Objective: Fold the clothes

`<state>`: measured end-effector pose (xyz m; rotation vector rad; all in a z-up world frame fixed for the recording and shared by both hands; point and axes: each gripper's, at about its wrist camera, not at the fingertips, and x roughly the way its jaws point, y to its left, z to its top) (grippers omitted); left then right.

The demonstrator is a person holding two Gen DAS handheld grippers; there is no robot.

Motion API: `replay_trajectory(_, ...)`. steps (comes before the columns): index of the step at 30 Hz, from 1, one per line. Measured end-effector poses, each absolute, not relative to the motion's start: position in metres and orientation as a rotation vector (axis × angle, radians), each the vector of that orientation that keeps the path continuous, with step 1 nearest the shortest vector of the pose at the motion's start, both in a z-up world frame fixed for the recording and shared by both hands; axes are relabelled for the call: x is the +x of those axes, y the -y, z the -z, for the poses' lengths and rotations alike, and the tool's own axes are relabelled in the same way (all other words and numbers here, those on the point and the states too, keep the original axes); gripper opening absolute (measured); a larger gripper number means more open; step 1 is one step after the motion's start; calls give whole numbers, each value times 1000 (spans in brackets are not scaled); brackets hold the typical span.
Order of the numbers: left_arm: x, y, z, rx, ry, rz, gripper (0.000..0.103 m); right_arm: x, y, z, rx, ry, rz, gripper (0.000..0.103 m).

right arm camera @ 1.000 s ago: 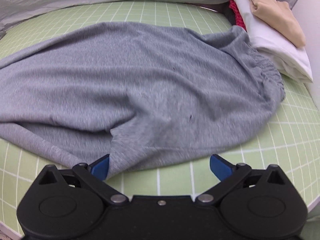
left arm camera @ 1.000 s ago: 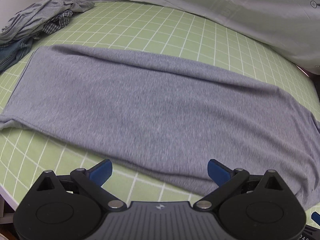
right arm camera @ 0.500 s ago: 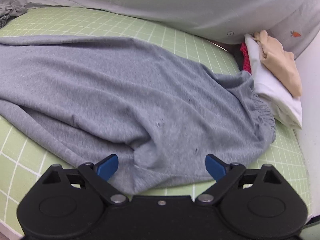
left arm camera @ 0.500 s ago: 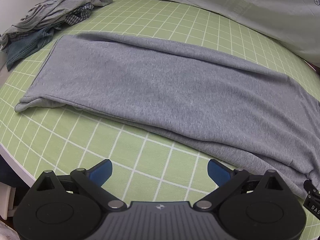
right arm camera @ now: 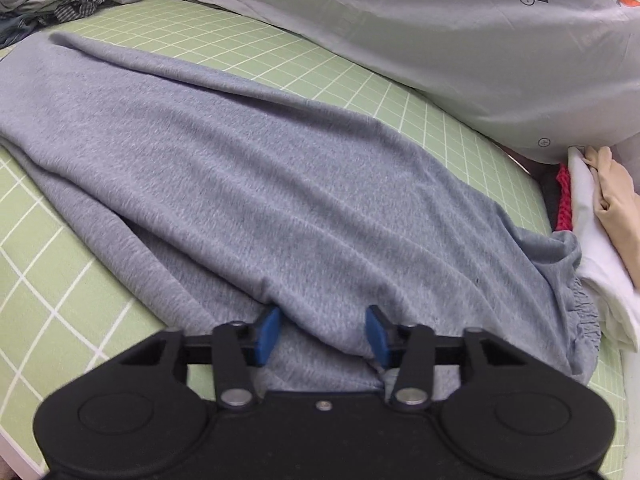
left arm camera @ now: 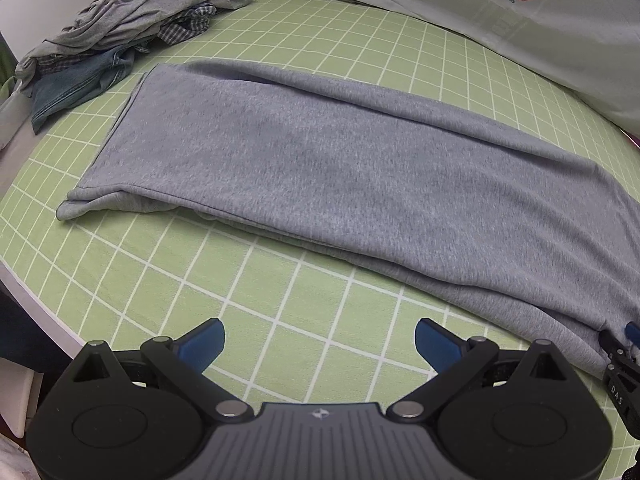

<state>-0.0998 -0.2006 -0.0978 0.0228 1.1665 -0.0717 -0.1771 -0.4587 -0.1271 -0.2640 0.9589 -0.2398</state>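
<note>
Grey sweatpants [left arm camera: 340, 168] lie folded lengthwise, leg on leg, across the green grid sheet [left arm camera: 260, 288]. Their hems are at the left and their elastic waistband [right arm camera: 580, 312] is at the right. My left gripper [left arm camera: 318, 346] is open and empty, over bare sheet in front of the legs. My right gripper [right arm camera: 322, 334] is half closed, its blue fingers [right arm camera: 269, 330] on either side of a raised fold of the sweatpants near the crotch. It also shows at the right edge of the left wrist view [left arm camera: 624, 364].
A heap of grey, checked and denim clothes [left arm camera: 116, 36] lies at the far left. A carrot-print pillow [right arm camera: 460, 40] runs along the back. Folded white and beige clothes [right arm camera: 600, 216] are stacked at the right beside the waistband. The bed edge [left arm camera: 24, 280] is at the near left.
My left gripper has pulled back from the sweatpants, so more bare sheet shows in front. My right gripper has moved onto the fabric and its fingers have narrowed around a fold.
</note>
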Motion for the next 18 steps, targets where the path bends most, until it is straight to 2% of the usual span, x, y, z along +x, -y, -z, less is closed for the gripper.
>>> replay_trajectory(2, -97, 197, 98, 15, -1167, 73, 100, -178, 463, 126, -205, -967, 237, 3)
replay_trajectory(11, -91, 188, 98, -9, -1166, 94, 101, -214, 461, 92, -36, -904, 255, 0)
replay_trajectory(18, -83, 182, 99, -48, -1175, 90, 101, -221, 460, 112, 27, -1020, 276, 1)
